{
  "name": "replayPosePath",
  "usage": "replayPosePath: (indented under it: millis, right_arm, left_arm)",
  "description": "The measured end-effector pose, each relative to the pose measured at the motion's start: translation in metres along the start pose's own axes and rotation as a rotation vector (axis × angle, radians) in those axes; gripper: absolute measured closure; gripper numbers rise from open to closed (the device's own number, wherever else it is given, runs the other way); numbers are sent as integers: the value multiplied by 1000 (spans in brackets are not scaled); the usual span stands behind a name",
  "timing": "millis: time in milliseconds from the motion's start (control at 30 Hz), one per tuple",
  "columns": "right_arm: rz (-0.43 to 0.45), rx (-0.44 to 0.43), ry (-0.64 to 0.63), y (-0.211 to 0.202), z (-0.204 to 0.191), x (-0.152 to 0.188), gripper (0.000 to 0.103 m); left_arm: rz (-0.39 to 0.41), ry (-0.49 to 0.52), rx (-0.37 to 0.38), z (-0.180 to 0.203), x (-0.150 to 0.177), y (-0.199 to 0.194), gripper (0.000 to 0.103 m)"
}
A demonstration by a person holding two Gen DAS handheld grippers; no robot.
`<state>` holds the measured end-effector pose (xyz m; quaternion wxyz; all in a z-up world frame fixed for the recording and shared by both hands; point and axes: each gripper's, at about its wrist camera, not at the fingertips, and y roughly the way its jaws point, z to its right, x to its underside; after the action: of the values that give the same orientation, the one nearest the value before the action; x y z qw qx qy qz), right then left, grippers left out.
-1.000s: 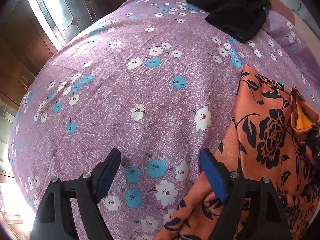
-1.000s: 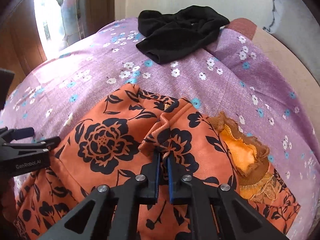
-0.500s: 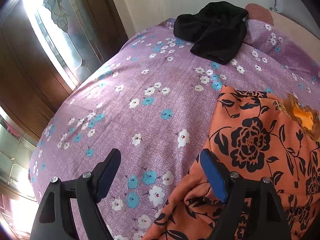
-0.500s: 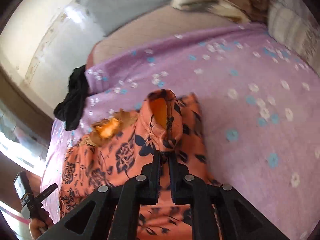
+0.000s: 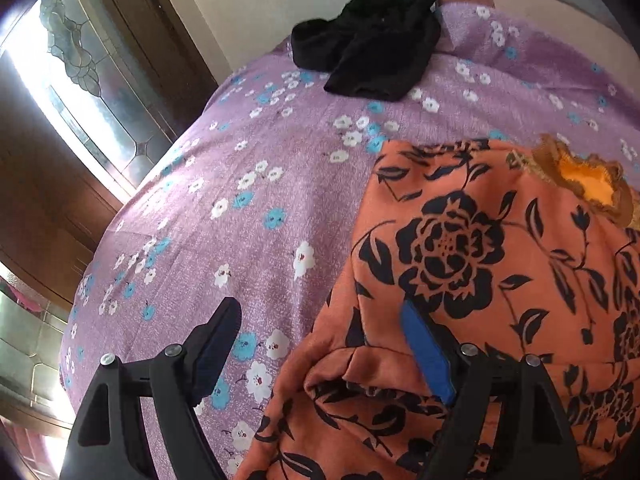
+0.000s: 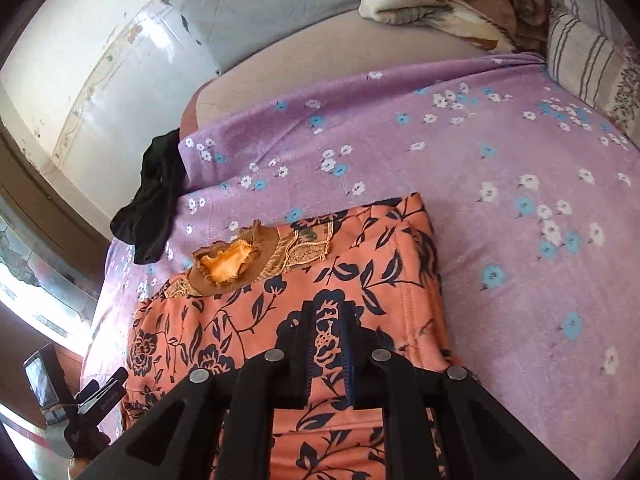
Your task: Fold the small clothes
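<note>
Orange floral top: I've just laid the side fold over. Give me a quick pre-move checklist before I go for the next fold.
1. Right tool letting go: ok, its jaws are opening, with the orange floral top behind the gap and no fold pinched.
2. Left tool ready: ok, open wide and empty, the top's left edge between its fingers.
3. Right side fold: ok, the edge lies straight and flat on the purple bedsheet.
4. Collar: ok, exposed at the far end, not trapped under the fold.
5. Left side: not ok, the lower left cloth is bunched and not folded in.
6. Black garment: ok, apart from the top, far across the bed.
</note>
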<state>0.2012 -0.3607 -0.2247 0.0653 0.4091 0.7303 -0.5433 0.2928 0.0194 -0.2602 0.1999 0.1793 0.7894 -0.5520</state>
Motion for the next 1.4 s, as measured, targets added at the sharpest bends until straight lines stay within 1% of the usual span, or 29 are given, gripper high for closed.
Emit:
replayPosePath:
  millis: [33, 67, 100, 133, 167, 200, 233, 267, 333, 400, 467, 533, 567, 633, 700, 767, 833, 867, 967, 1033, 1133, 1233, 1300, 1333, 1400]
  right_arm:
    - [-43, 29, 7, 18, 4, 4, 71]
    - [-115, 76, 19, 38, 11, 11, 64]
    - [-184, 89, 26, 55, 17, 16, 64]
    - [-146, 85, -2, 52, 16, 19, 64]
    - [-124, 86, -40, 43, 10, 20, 60]
    - [-136, 85, -69, 36, 5, 21, 54]
    - [-147, 65, -86, 27, 3, 23, 46]
    - [-140, 41, -96, 15, 3, 25, 46]
    - [-93, 24, -117, -17, 5, 33, 46]
    - [-34, -5, -133, -56, 13, 47, 46]
    - [37, -50, -129, -97, 28, 70, 40]
    - [82, -82, -130, -130, 44, 95, 39]
    - [90, -91, -124, -143, 50, 106, 39]
    - [106, -121, -89, -162, 64, 126, 39]
    - [117, -160, -56, -175, 75, 143, 39]
    - [133, -185, -88, -184, 74, 150, 39]
    - [162, -171, -141, -189, 72, 153, 39]
    - [167, -162, -146, -188, 73, 153, 39]
    - [145, -196, -95, -185, 85, 153, 39]
    - [158, -211, -83, -189, 92, 152, 39]
    - [183, -215, -100, -198, 95, 153, 39]
    - [211, -199, -131, -207, 98, 155, 39]
    - [217, -214, -102, -216, 104, 156, 39]
    - [231, -230, -73, -225, 108, 157, 39]
    - [280, -231, -77, -251, 109, 158, 39]
  left_arm:
    - [-6, 0, 6, 1, 1, 5, 20]
    - [12, -11, 2, 0, 0, 4, 18]
    - [19, -11, -5, 1, -2, 1, 18]
    - [23, -6, 2, 2, -4, -1, 18]
    - [29, -6, 18, 3, -5, -3, 18]
    - [37, -10, 23, 4, -5, -5, 18]
    - [52, -18, 23, 5, -6, -8, 18]
    - [75, -24, 28, 6, -6, -14, 18]
    - [137, -17, 48, 10, -3, -28, 18]
    - [230, -10, 78, 15, 3, -49, 18]
    - [319, -13, 136, 17, 18, -72, 17]
    - [359, -19, 205, 16, 35, -92, 16]
    - [378, -29, 224, 16, 44, -102, 16]
    - [413, -59, 234, 13, 62, -122, 15]
    - [426, -72, 252, 9, 86, -138, 14]
    - [425, -74, 258, 5, 111, -151, 13]
    - [409, -54, 284, 3, 132, -163, 13]
    - [403, -38, 290, 3, 140, -170, 13]
    - [421, 10, 274, 0, 156, -193, 13]
    - [439, 34, 258, -1, 159, -209, 13]
    - [478, 39, 280, -5, 157, -238, 13]
    - [545, 39, 306, -5, 149, -272, 13]
    - [605, 46, 334, -4, 143, -298, 13]
    - [634, 50, 355, -4, 142, -311, 12]
    - [685, 53, 396, -3, 139, -336, 3]
